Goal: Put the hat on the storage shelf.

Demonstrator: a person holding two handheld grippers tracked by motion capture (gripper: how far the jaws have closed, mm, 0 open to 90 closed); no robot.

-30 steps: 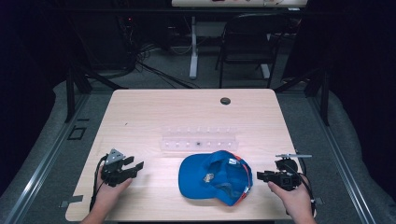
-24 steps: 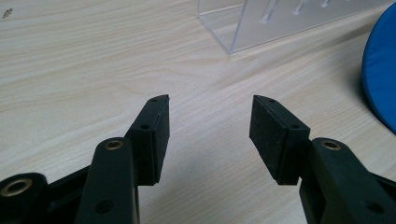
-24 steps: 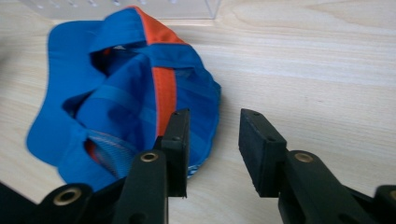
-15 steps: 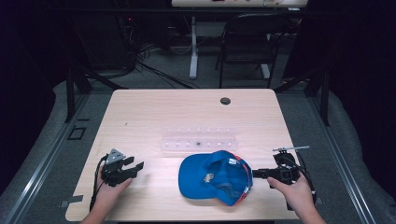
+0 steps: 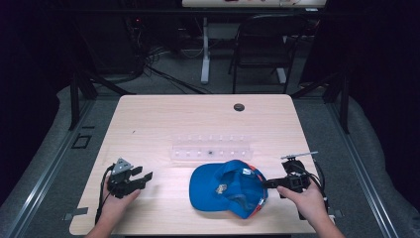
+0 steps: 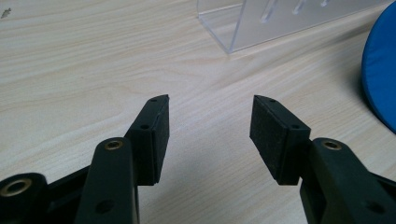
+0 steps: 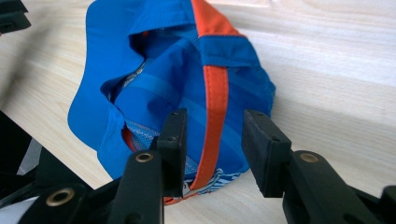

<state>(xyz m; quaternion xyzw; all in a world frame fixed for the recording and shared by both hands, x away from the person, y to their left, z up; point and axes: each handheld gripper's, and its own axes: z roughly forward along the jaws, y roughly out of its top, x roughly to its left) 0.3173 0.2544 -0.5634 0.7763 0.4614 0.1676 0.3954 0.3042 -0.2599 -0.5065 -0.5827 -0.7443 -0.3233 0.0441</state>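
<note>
Both grippers' fingers released: right gripper (image 7: 212,154) straddles cap (image 5: 223,186) rim; cap's crown hidden; left gripper (image 6: 210,135) idle.

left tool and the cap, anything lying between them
Nothing. In the high view the stretch from the left tool to the cap is bare table; the clear rack sits farther back, off that line.

Your left gripper (image 5: 143,177) was matte black, topped by a grey three-cornered plate, with a black cable looping from its near side. Your right gripper (image 5: 267,184) was black too, carrying a thin grey plate and dark looped cables. Each jaw bore a flat, dark foam pad (image 6: 269,130), small screws and a brass-ringed pivot hole. Your forearms were bare.
</note>
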